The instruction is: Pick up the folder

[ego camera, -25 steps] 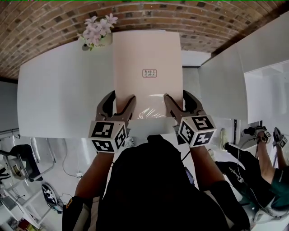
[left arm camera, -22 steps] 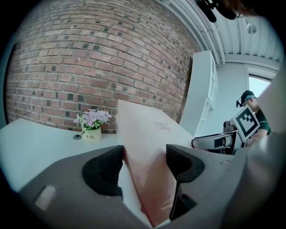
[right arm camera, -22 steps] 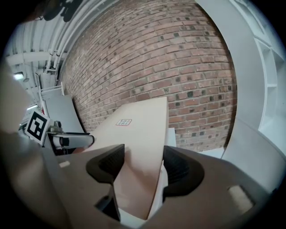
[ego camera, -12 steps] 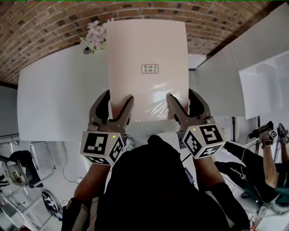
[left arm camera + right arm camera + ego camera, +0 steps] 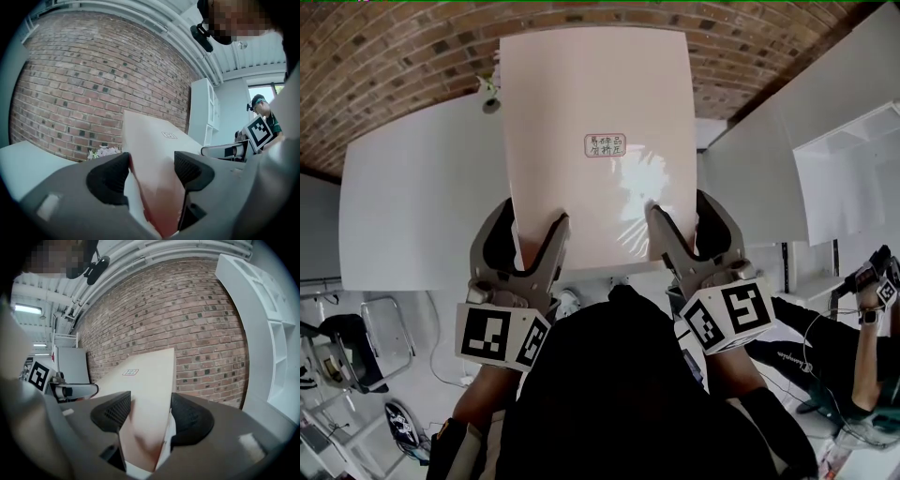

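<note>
A pale pink folder (image 5: 600, 94) with a small printed label hangs in the air above the white table (image 5: 412, 206), tilted up toward the head camera. My left gripper (image 5: 534, 220) is shut on its near left edge and my right gripper (image 5: 681, 208) is shut on its near right edge. In the left gripper view the folder (image 5: 154, 159) runs slantwise between the dark pads (image 5: 110, 171). The right gripper view shows the same sheet (image 5: 147, 394) wedged between that gripper's pads (image 5: 190, 416).
A small vase of pale flowers (image 5: 490, 94) stands at the table's far edge, mostly hidden behind the folder. A brick wall (image 5: 394, 56) runs along the back. White cabinets (image 5: 825, 122) stand at the right, and another person (image 5: 853, 356) sits low at the right.
Both grippers have risen with the folder, which now fills more of the head view and covers most of the flowers. The grip has not changed.
</note>
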A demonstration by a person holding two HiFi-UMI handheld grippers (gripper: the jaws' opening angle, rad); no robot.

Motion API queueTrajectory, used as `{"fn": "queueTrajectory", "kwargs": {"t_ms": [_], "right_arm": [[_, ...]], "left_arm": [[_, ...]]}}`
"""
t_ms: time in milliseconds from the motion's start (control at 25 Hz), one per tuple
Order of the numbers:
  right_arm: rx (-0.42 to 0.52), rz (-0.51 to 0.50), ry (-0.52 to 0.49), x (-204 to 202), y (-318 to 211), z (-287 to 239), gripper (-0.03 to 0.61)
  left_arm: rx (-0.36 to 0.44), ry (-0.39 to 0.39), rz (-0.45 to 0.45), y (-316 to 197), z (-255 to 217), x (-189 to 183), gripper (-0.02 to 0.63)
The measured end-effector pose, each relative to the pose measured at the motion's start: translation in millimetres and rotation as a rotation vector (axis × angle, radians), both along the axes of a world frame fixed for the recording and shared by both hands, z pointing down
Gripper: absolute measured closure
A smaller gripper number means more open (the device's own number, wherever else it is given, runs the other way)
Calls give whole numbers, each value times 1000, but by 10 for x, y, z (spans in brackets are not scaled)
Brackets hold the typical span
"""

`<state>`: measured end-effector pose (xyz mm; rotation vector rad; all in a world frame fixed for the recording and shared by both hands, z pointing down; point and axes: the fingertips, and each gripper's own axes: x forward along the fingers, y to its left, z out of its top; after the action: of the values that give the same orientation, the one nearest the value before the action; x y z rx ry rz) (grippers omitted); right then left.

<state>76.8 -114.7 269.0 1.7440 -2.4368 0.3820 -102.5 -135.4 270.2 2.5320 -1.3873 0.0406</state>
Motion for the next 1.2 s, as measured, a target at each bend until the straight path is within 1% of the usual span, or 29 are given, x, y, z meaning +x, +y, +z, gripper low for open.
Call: {"fn": "queueTrajectory", "kwargs": {"t_ms": [160, 400, 600, 1200], "right_arm": [[32, 4, -24, -66, 104, -137, 304], [61, 20, -37, -105, 289, -234, 304], [86, 19, -15, -143, 395, -301, 307], [106, 23, -14, -109, 446, -329, 311]], "left_arm": [[54, 0, -8, 113, -177, -79, 311], [90, 4, -2, 279, -299, -124, 311], [102, 6, 2, 374, -337, -159, 311], [114, 7, -1, 422, -347, -133, 311]]}}
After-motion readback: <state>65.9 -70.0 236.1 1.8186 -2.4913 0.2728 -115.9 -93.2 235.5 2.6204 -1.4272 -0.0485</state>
